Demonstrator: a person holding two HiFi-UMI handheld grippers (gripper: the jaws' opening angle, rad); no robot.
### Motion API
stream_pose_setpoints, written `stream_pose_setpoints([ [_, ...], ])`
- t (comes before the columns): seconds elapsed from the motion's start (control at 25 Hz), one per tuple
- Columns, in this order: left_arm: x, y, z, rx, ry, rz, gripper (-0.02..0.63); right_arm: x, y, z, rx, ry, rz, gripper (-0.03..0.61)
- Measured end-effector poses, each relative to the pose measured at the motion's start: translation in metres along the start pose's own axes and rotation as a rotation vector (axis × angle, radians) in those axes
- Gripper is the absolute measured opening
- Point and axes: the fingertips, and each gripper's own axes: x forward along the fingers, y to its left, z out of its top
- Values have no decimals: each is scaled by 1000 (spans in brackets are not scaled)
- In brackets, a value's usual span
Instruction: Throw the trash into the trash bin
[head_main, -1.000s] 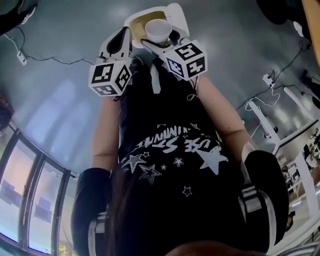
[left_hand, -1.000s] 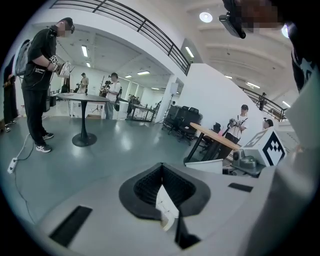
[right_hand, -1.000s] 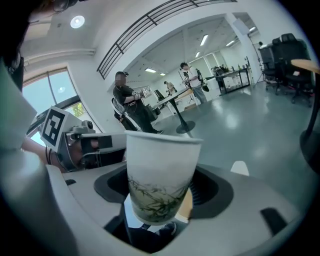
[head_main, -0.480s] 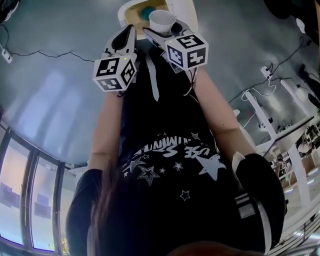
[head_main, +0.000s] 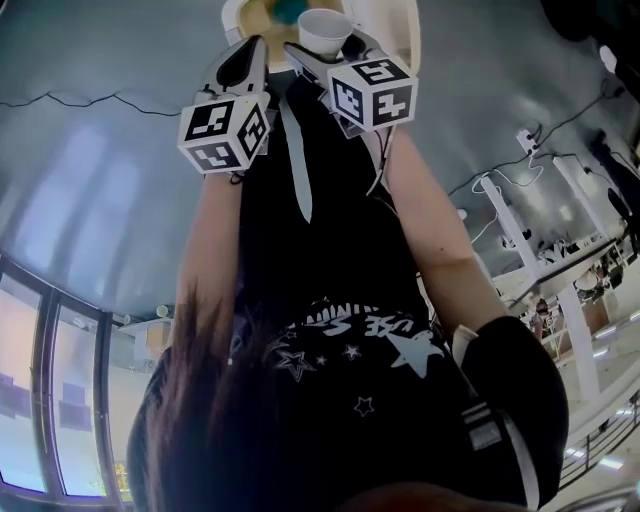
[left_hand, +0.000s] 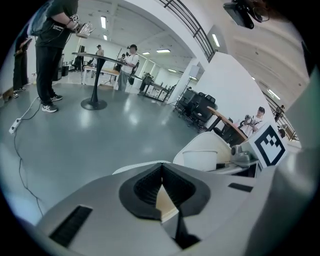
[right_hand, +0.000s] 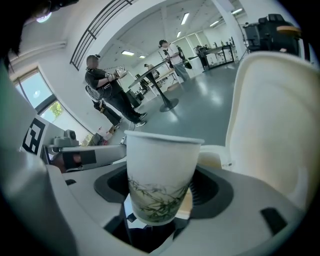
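Note:
A white paper cup (head_main: 323, 30) with a green leaf print (right_hand: 159, 181) stands upright in my right gripper (right_hand: 161, 212), which is shut on its lower part. In the head view the right gripper (head_main: 320, 55) holds the cup over the mouth of a white trash bin (head_main: 232, 15), whose lid (right_hand: 275, 130) stands open behind it. Something blue (head_main: 290, 10) lies inside the bin. My left gripper (head_main: 243, 62) hangs just left of the cup, its jaws closed together (left_hand: 161, 172) with nothing between them. The cup (left_hand: 200, 159) also shows in the left gripper view.
Grey floor lies all around, with cables (head_main: 90, 98) on it at the left and white table legs (head_main: 505, 225) at the right. Several people (left_hand: 55, 45) stand by a round high table (left_hand: 95, 80) farther off. Dark office chairs (left_hand: 200, 107) stand beyond the bin.
Both grippers have moved forward toward the bin. The cup now sits over the bin's mouth, and the bin has slid up to the top edge of the head view.

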Motion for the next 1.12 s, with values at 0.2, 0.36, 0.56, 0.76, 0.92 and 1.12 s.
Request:
stream_pose_setpoints([
  [0.2, 24, 30, -25, -33, 54, 50, 11, 29, -21, -10, 36, 18, -20, 330],
  [0.36, 35, 48, -51, -74, 101, 83, 11, 50, -33, -33, 42, 70, -36, 330],
  [0.56, 47, 62, -70, -79, 147, 88, 11, 76, -45, -50, 44, 109, -62, 330],
  [0.76, 63, 68, -92, -100, 191, 85, 11, 96, -59, -69, 73, 159, -80, 330],
  [0.92, 70, 75, -109, -119, 235, 96, 11, 107, -64, -82, 75, 189, -96, 330],
  [1.12, 78, 81, -121, -113, 280, 101, 11, 117, -71, -90, 96, 240, -136, 330],
])
